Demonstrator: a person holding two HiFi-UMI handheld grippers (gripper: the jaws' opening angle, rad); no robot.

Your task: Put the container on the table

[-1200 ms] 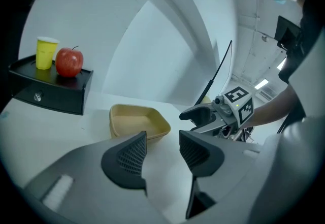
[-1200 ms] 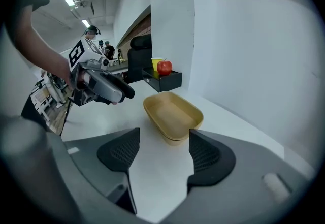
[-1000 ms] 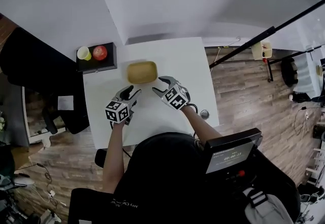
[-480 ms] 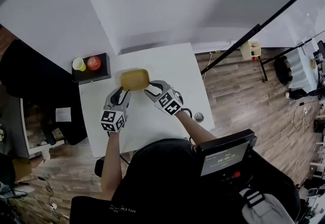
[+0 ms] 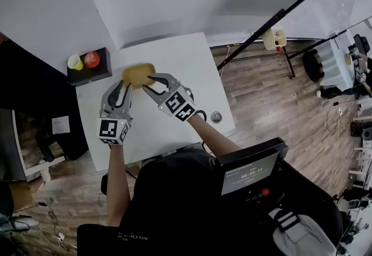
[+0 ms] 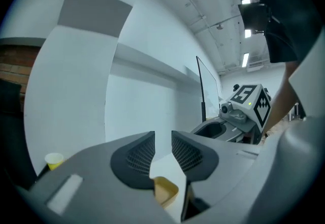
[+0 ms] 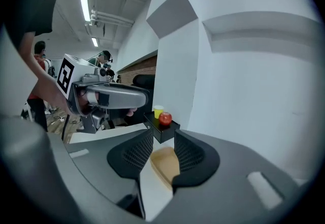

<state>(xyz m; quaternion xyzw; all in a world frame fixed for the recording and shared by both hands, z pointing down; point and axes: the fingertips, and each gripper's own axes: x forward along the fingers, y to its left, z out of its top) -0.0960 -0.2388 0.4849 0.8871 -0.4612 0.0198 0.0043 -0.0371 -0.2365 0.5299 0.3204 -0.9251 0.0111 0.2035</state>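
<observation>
The tan, shallow container (image 5: pixel 138 74) lies on the white table (image 5: pixel 174 57) near its far left part. My left gripper (image 5: pixel 120 87) hovers over its left end and my right gripper (image 5: pixel 152 82) over its right end. In the left gripper view the container (image 6: pixel 165 191) shows low down past the left gripper (image 6: pixel 162 147), apart from the pads. The right gripper view shows the container (image 7: pixel 163 163) below the right gripper (image 7: pixel 163 144). Both pairs of jaws have just been closing. A narrow gap remains in each, and no pad presses on the container.
A black tray (image 5: pixel 100 75) at the table's far left holds a yellow cup (image 5: pixel 74 62) and a red apple (image 5: pixel 91 58). A small round disc (image 5: pixel 216 116) sits near the table's right edge. White walls rise behind the table. A black pole (image 5: pixel 273 17) slants at the right.
Both grippers have risen and levelled out, so their tips now overlap the container's ends in the head view. The jaws of both have narrowed. The container stays on the table.
</observation>
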